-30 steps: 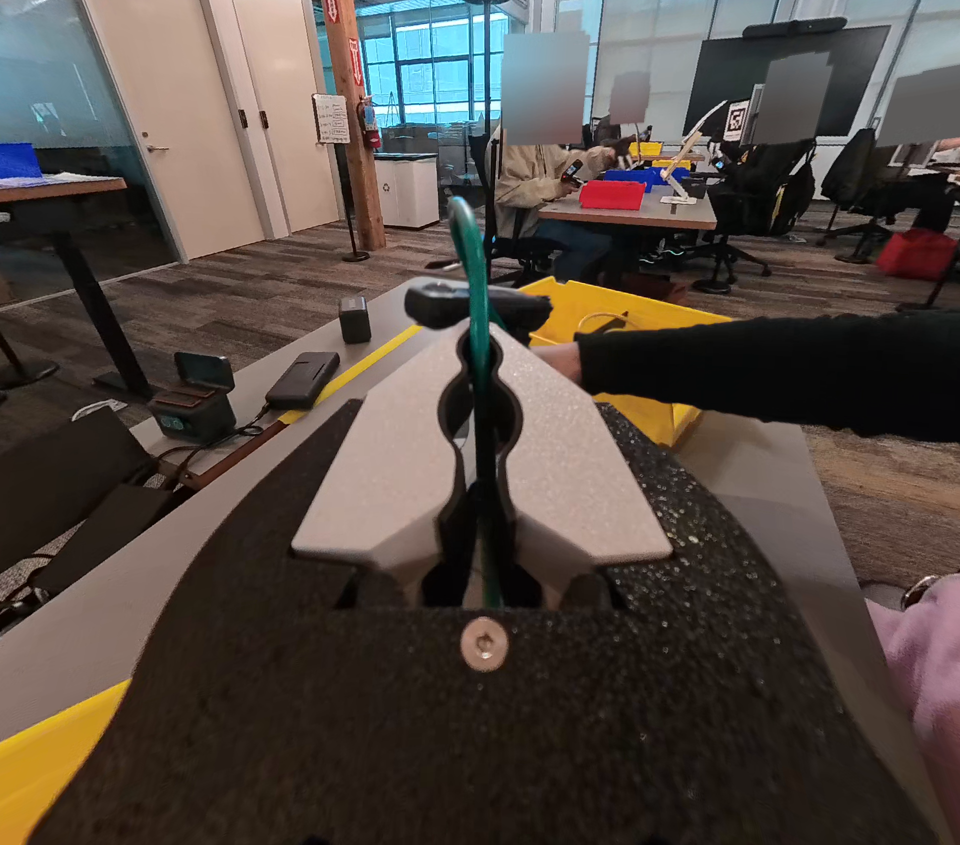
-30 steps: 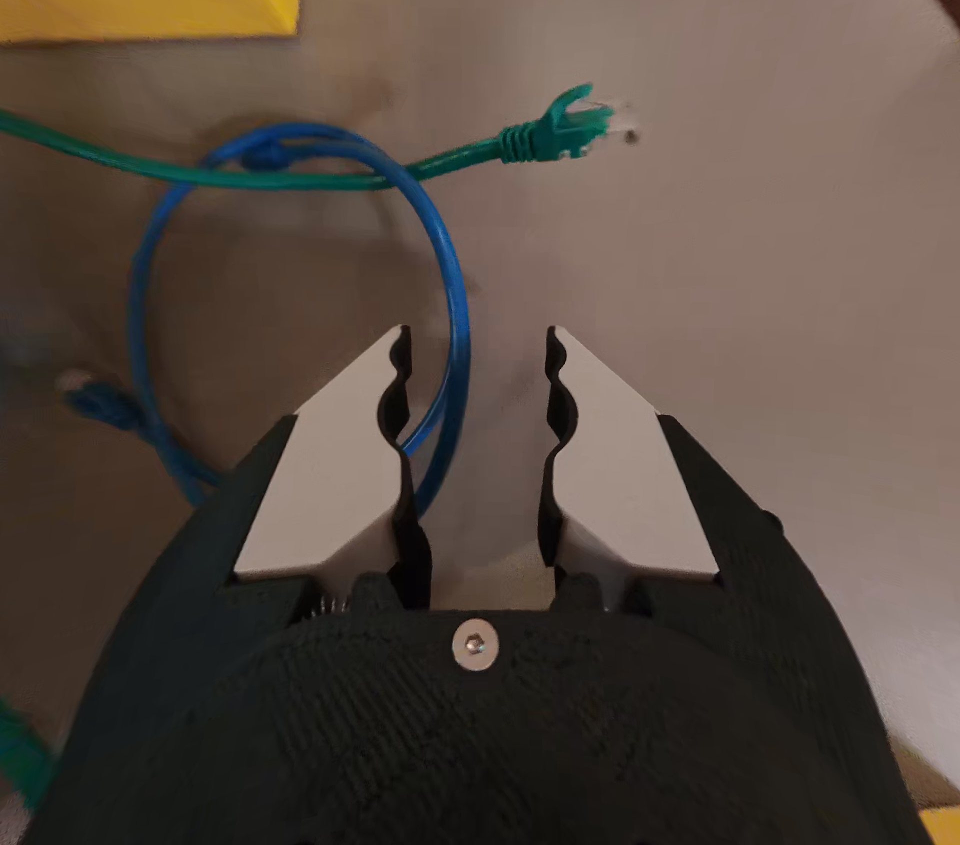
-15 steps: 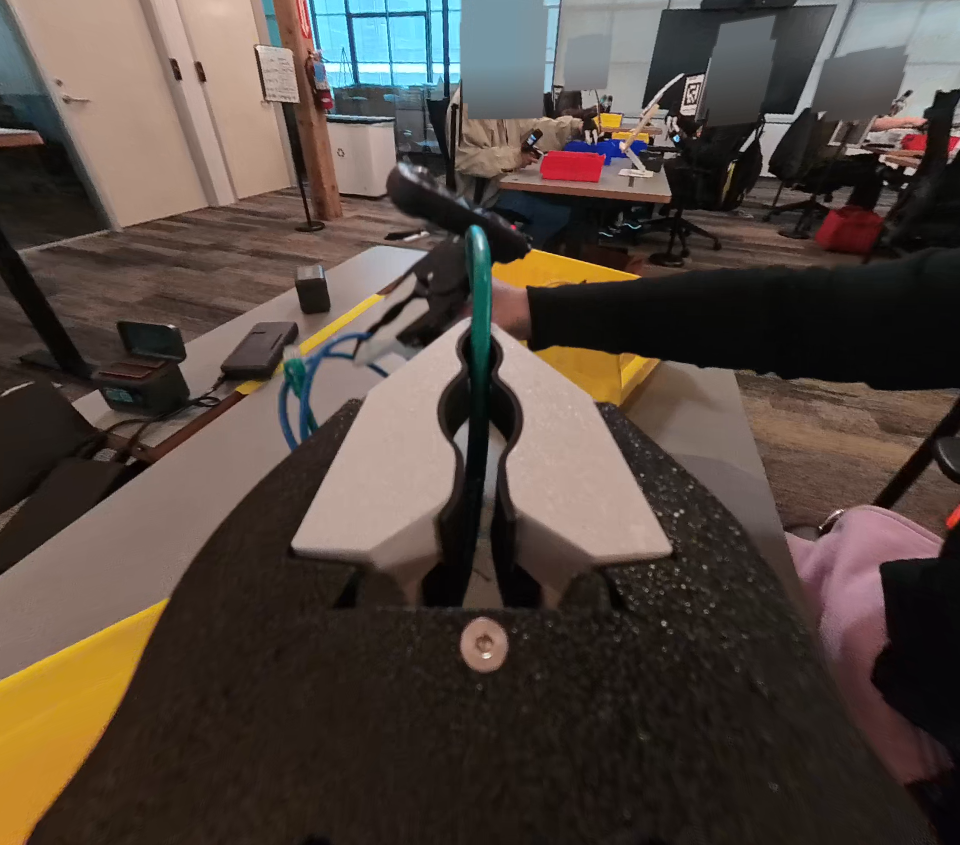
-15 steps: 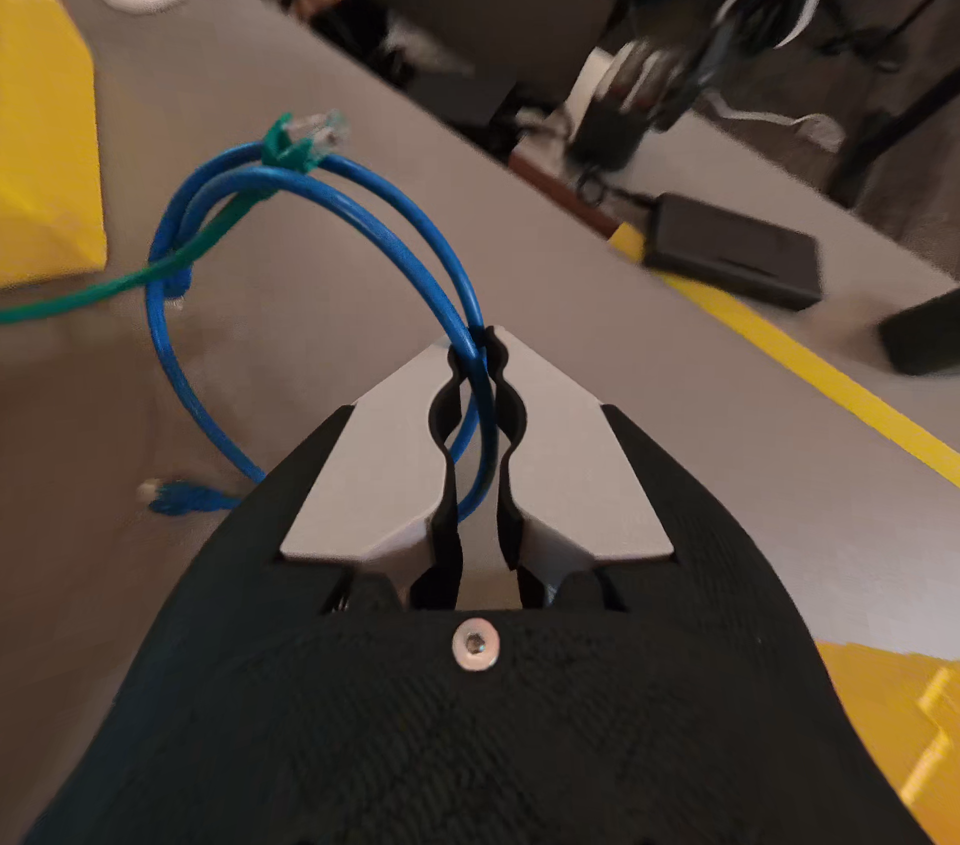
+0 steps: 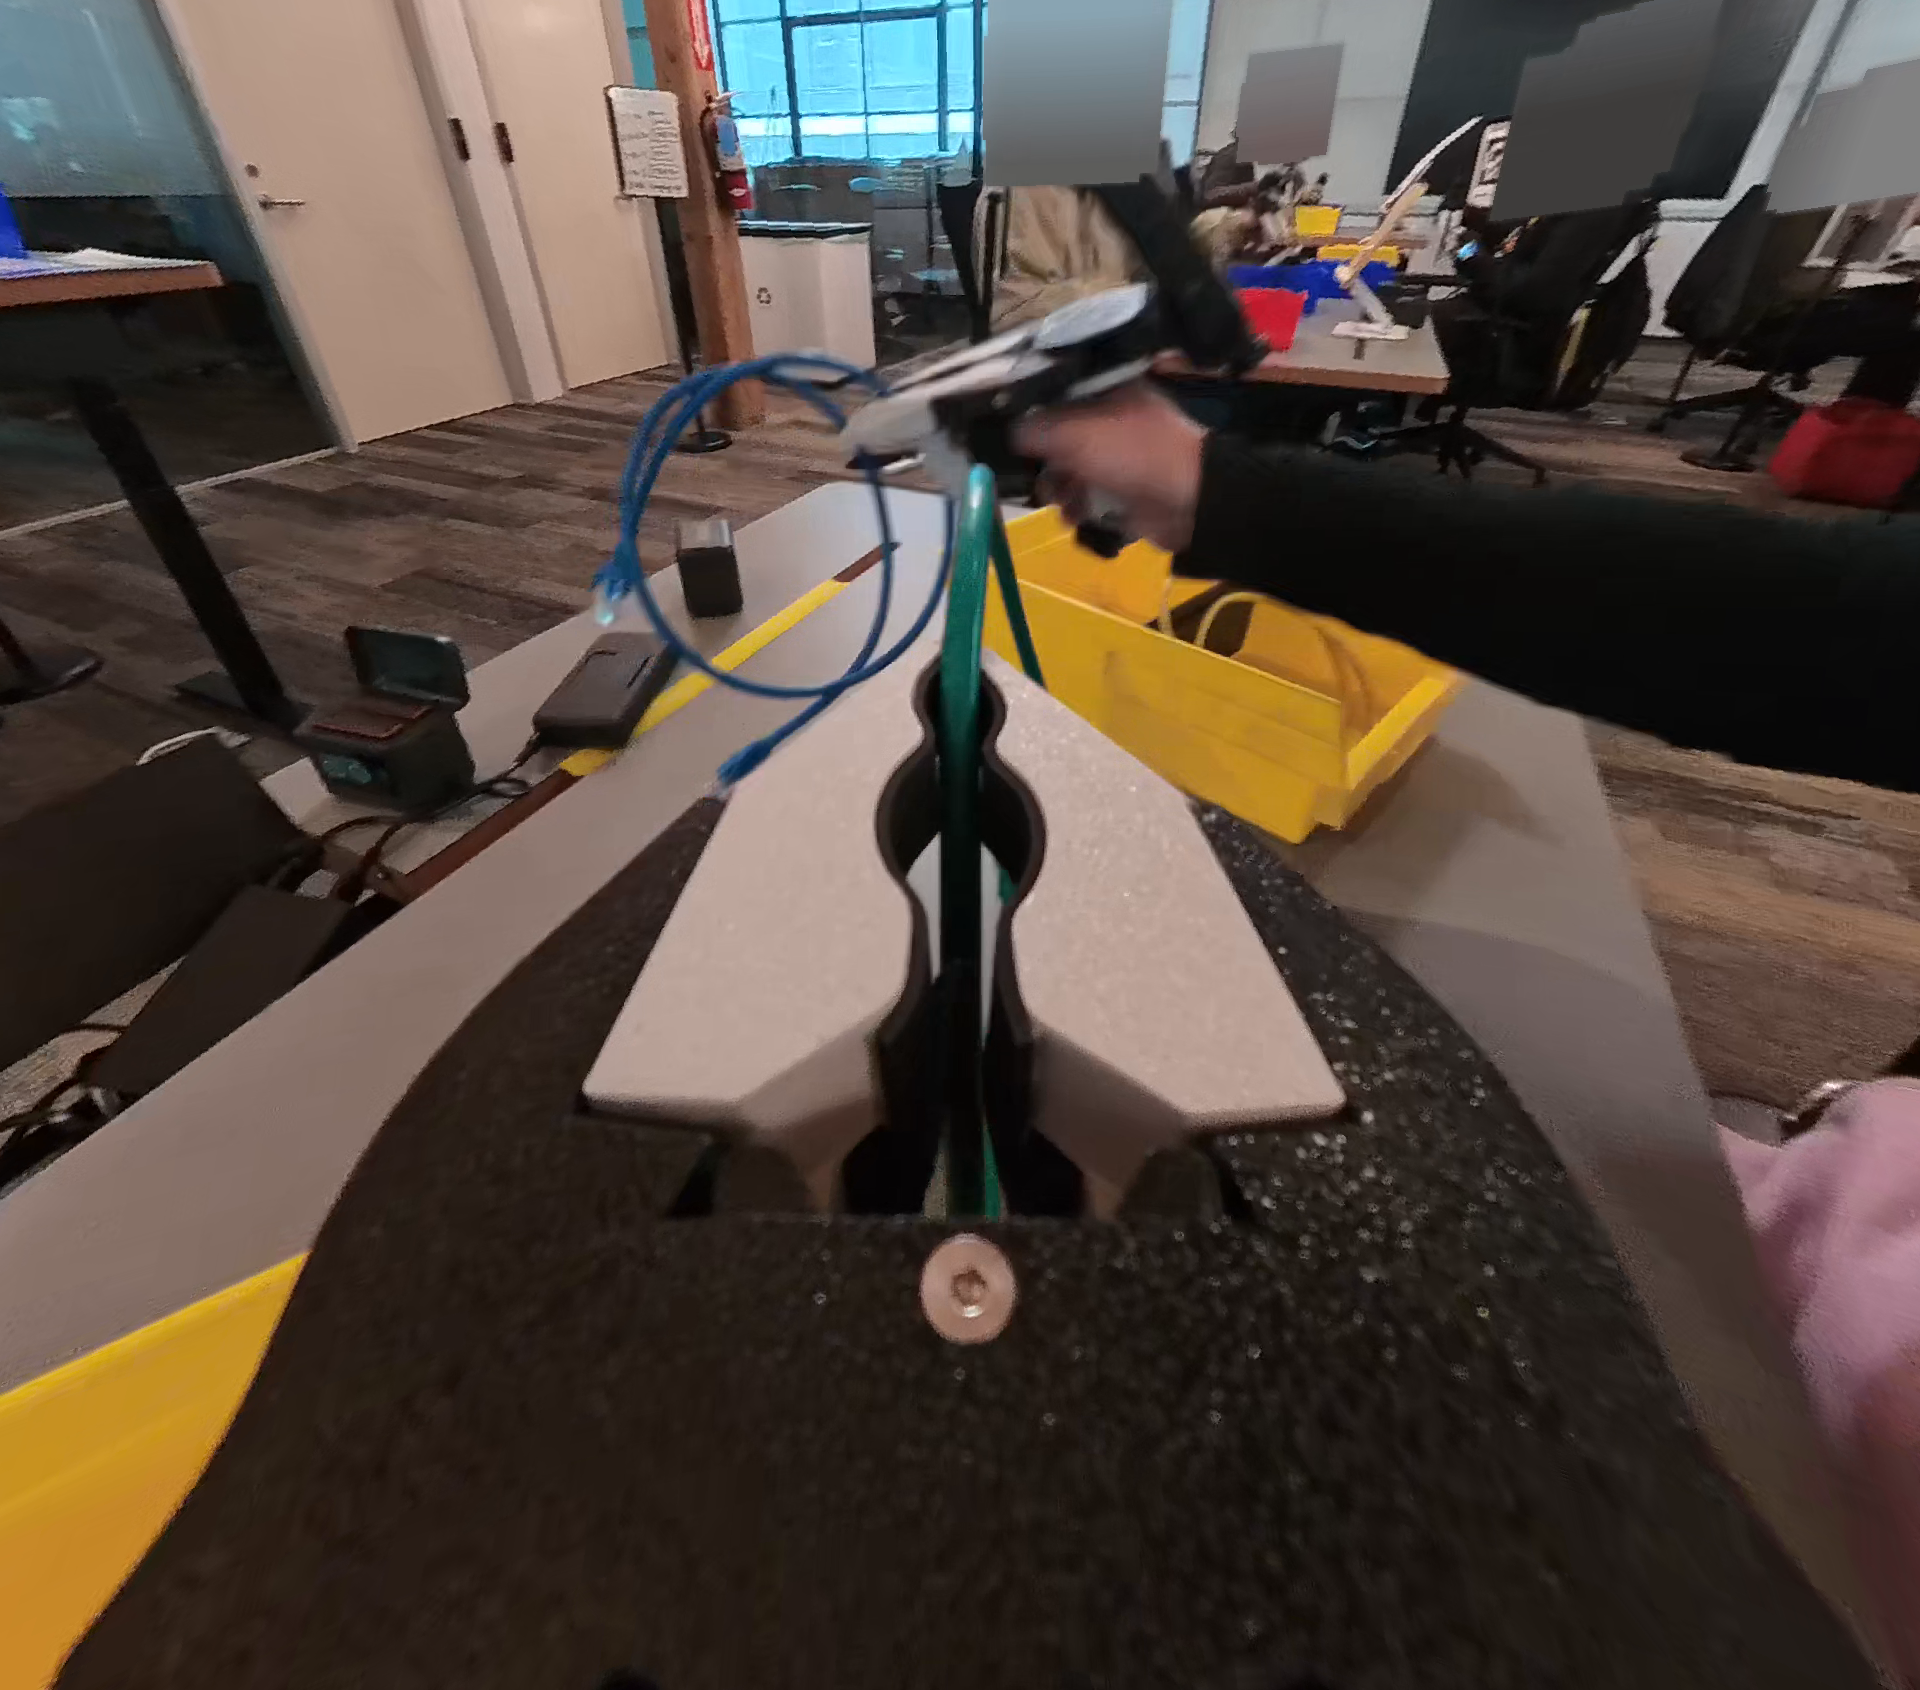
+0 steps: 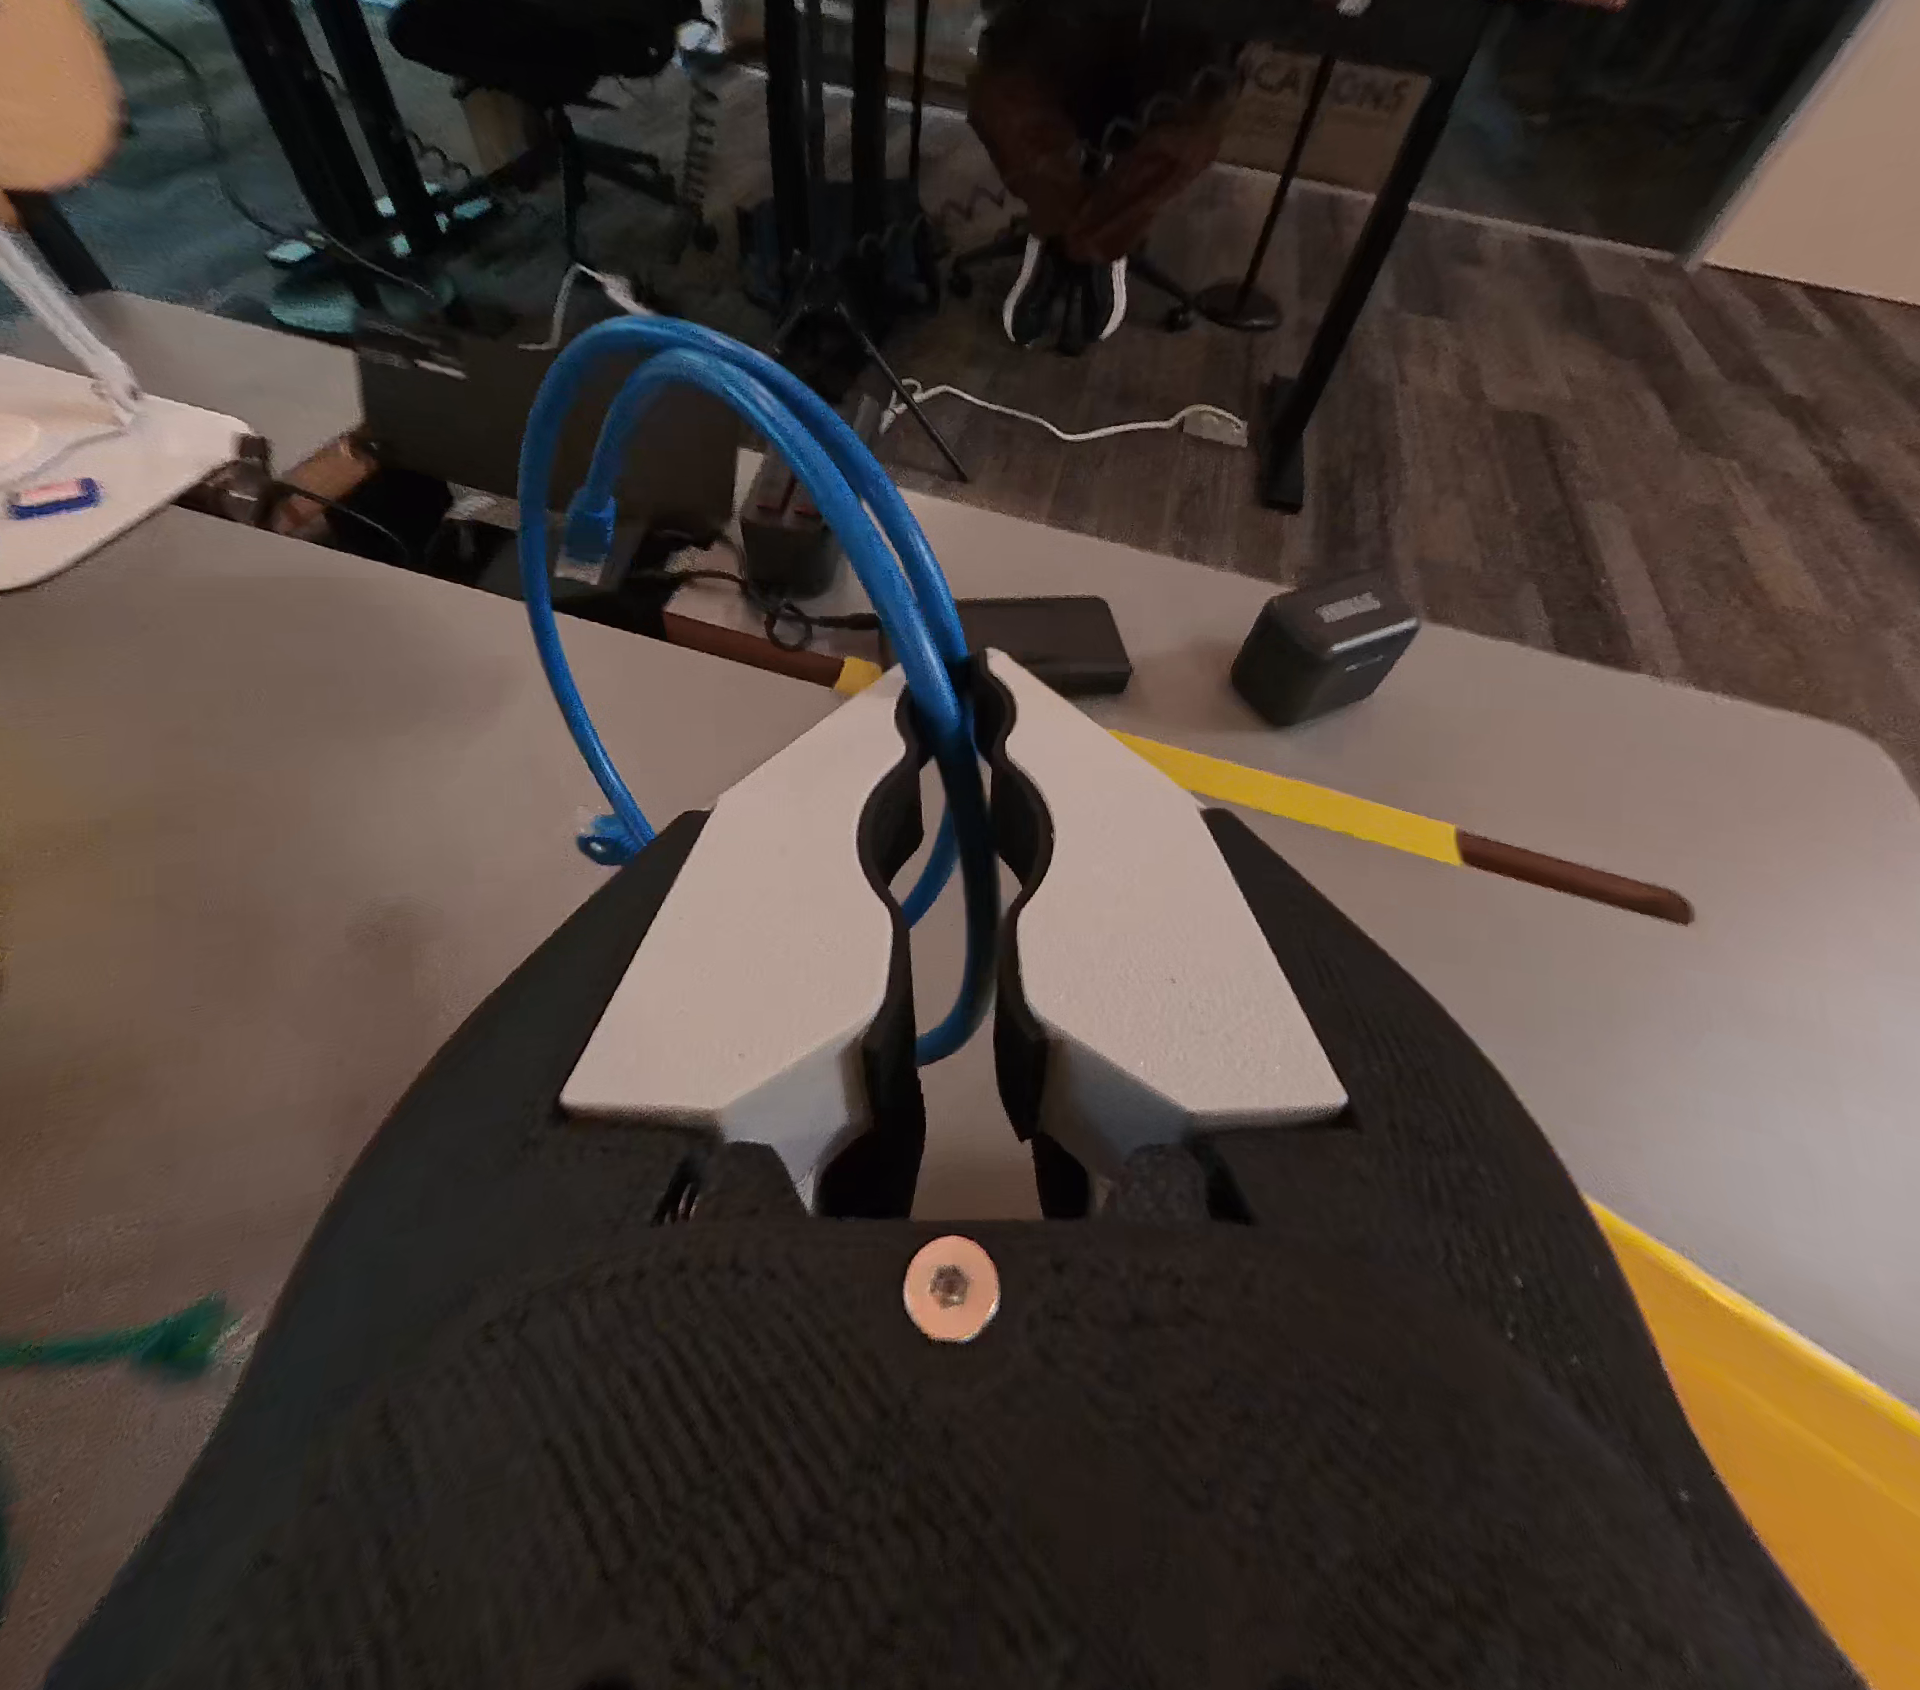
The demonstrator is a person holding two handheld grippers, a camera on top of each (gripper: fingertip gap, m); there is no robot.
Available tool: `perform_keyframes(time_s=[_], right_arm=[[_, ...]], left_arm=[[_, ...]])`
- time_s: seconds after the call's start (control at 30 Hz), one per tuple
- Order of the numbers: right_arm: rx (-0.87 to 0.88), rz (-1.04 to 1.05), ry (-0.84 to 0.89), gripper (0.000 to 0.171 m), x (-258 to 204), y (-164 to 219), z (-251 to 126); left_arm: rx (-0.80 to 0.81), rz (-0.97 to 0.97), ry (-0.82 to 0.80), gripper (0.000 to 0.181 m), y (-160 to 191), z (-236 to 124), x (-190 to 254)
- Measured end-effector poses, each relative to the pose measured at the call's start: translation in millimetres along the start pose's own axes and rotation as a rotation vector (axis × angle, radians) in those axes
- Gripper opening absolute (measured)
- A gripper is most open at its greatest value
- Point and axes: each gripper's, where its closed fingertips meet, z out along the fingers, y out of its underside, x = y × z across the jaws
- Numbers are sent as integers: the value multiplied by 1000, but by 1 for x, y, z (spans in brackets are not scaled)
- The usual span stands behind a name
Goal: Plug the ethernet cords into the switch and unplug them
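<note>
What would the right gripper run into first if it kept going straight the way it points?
Probably the black power bank on the grey table, just beyond the right gripper, which is shut on the blue cord. Depth is uncertain; it might pass over.

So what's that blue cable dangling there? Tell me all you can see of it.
The blue cable is a thin, glossy, plastic-jacketed cord with a moulded blue plug on each end. It is coiled into a couple of loose loops and hangs in the air above the grey table, clear of it. The right gripper is shut on its strands. One plug hangs inside the loop, the other at the bottom.
</note>
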Motion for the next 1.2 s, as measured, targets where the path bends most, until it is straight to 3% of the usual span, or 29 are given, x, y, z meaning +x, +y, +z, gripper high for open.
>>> perform_keyframes(time_s=[0.13, 0.27, 0.37, 0.47, 0.63, 0.83, 0.87, 0.9, 1.1, 1.2], right_arm=[[64, -68, -61, 3, 11, -40, -64], [66, -191, -94, 4, 31, -56, -148], [-50, -266, -84, 3, 54, -37, -200], [-172, -335, 28, 4, 90, -10, -228], [-366, -489, 121, 3, 113, 47, -228], [-594, -753, -67, 4, 87, 116, -211], [-628, -776, -97, 4, 84, 124, -209], [-674, -790, -123, 4, 83, 133, -207], [-885, -788, -130, 5, 100, 170, -182], [-918, -729, -108, 48, 102, 177, -174]], left_arm=[[-43, 32, -75, 0, 12, 21, -13], [-114, 56, -139, 0, 31, 39, -23], [-178, 52, -166, 0, 50, 49, -29], [-215, 15, -173, 0, 65, 57, -35], [-238, -22, -207, 0, 77, 66, -43], [-262, 17, -266, 0, 78, 56, -41], [-272, 40, -287, 9, 77, 52, -41], [-273, 60, -292, 32, 75, 48, -39], [-250, 153, -274, 55, 53, 24, -11], [-232, 187, -261, 65, 42, 8, 4]])
